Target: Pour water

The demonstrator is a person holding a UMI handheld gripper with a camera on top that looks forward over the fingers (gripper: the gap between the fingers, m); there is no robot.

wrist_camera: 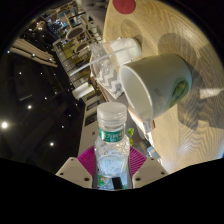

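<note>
A clear plastic water bottle (112,140) with a white cap and a green label stands between my two fingers, whose magenta pads (85,160) press its sides. My gripper (111,166) is shut on the bottle. The whole view is tilted. Just beyond the bottle's cap a white mug (155,82) with a green mark appears lying sideways, its open mouth facing the bottle. The mug rests on a light wooden table (185,25).
A clear plastic container (108,62) sits behind the mug on the table. Chairs and furniture (55,45) fill a dark room beyond, with ceiling lights reflecting in a dark surface (30,100). A red round object (124,5) lies at the table's far end.
</note>
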